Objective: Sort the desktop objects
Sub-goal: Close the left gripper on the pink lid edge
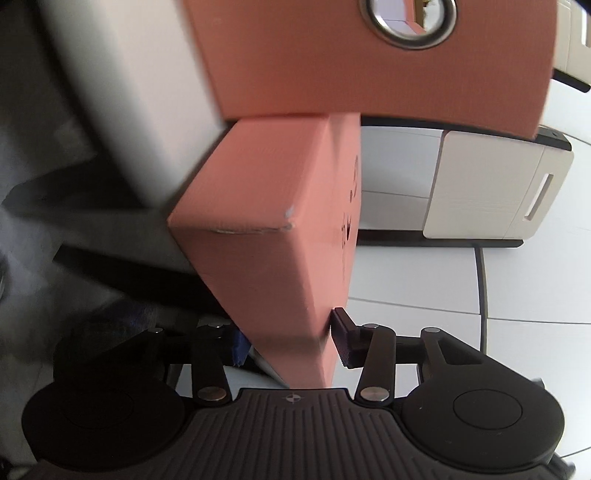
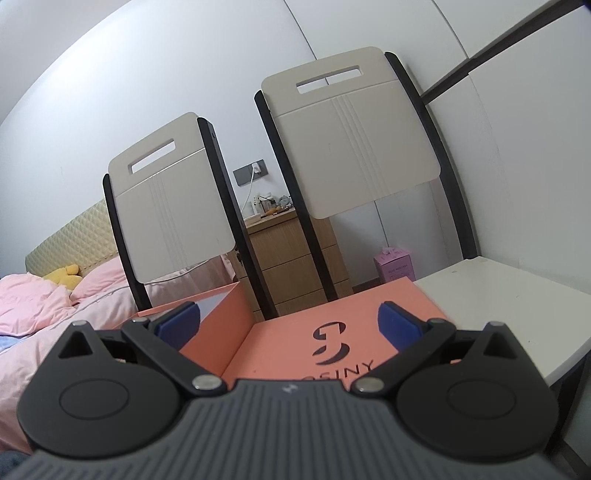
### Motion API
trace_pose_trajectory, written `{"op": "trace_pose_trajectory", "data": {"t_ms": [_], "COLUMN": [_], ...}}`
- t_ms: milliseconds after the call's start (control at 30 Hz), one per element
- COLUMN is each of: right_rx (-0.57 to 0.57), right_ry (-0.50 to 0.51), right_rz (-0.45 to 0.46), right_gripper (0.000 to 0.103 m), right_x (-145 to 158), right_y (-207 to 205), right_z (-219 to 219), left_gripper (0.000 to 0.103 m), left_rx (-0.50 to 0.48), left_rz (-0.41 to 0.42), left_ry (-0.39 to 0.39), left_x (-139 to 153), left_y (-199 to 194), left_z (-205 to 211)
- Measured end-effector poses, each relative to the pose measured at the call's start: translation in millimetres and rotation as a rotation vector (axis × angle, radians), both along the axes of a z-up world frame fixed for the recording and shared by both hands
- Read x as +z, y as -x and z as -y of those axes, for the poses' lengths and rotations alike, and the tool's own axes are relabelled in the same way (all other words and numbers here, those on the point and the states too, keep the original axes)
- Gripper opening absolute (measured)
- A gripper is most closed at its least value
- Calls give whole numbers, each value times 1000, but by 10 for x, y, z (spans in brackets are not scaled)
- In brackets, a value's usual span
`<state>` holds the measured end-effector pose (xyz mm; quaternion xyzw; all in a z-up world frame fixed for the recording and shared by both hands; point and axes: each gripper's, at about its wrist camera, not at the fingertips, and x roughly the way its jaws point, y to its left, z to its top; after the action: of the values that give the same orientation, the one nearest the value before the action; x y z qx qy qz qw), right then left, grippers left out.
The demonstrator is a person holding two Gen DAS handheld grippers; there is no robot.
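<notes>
Bedroom walls, two folded cream chairs and a pink-sheeted bed are filling the background behind a white table, on whose near left part the coral cardboard box is sitting, lid printed with a dark logo. It is looking light and stiff, matte and not slippery, with one scuffed corner; thin walls would probably dent under a hard pinch, so a hold across a narrow edge or corner, as the left is doing, seems sensible, with support underneath if it is loaded.

At the left gripper the tongs are pinching narrow on the box's lower corner, the ribbed dark pad touching its right face at about 3 o'clock; the other blue pad is mostly hidden behind the cardboard. A second coral panel with a metal eyelet is looming at 12 o'clock.

Over the lid, the right gripper is hovering with blue pads spread wide, holding nothing.

Only the left view is showing the grip and the eyelet; only the right view is showing the logo, the wooden dresser and the room beyond
</notes>
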<state>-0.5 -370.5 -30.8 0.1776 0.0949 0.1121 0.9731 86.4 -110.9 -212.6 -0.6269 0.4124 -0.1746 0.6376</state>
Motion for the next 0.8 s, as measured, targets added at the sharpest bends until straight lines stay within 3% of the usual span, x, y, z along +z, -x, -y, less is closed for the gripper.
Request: {"op": "trace_pose_trajectory", "data": {"t_ms": [267,333,400,433,633,800], "right_rx": [-15,-20,-28,-30,-39,-48], "right_ry": [-3,-8,-14,-19,-57,-86], "right_rz": [-5,-6,-6,-6,-10,-14], "right_gripper": [103,103,103,103,103,103], "right_x": [-12,-14,-16,-16,-24,-41], "right_y": [36,49,65,71,107,150], "right_z": [38,67,104,125,268,394], "left_gripper": [52,58,84,87,88,87], "left_rx": [-44,-71,-89,-86,-30,8], "left_rz": [1,23,38,44,49,47], "left_ry": [-4,-51,-88,-97,-134,-104], "left_x": [-39,0,30,26,-41,-102], "left_y": [274,248,240,254,301,198], "left_z": [-37,-72,-130,-184,-561,-686]}}
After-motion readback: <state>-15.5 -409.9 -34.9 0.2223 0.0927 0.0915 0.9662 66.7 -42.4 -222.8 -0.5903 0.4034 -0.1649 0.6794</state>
